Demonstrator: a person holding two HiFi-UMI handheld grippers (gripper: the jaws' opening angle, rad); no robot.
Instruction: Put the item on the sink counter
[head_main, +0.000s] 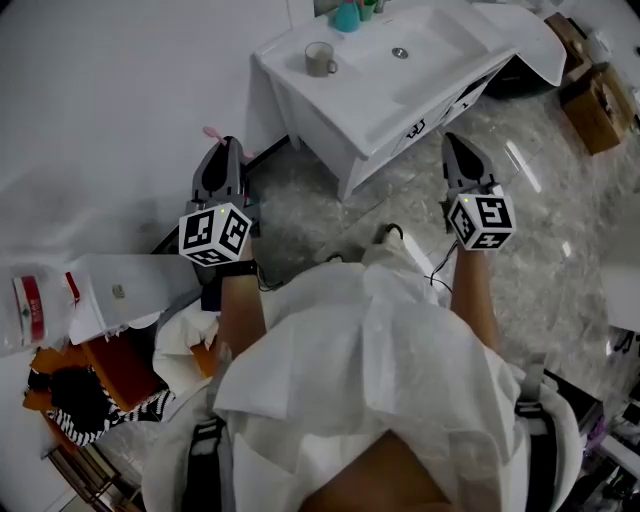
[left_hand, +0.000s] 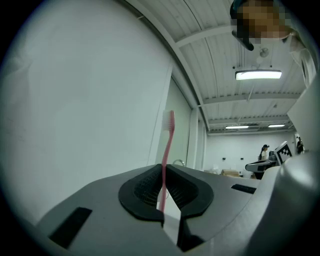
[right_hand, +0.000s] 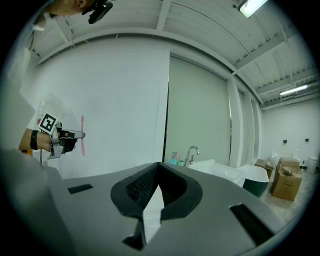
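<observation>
A pink toothbrush (left_hand: 166, 150) stands upright between the jaws of my left gripper (left_hand: 165, 170), which is shut on its handle; the white bristles are at the top. In the head view the left gripper (head_main: 226, 148) is held level near the white wall, left of the white sink counter (head_main: 330, 105), with the toothbrush's pink end (head_main: 213, 132) showing beside it. My right gripper (head_main: 453, 142) hovers in front of the counter's right end. Its jaws are shut with nothing in them (right_hand: 159, 165). The right gripper view also shows the left gripper (right_hand: 70, 137) with the toothbrush (right_hand: 82, 135).
On the counter stand a grey mug (head_main: 320, 58) and a teal cup (head_main: 347, 15) by the basin and faucet (right_hand: 192, 152). Cardboard boxes (head_main: 595, 100) and a dark bathtub (right_hand: 257, 177) lie to the right. A white box (head_main: 120, 290) and clutter sit at the left.
</observation>
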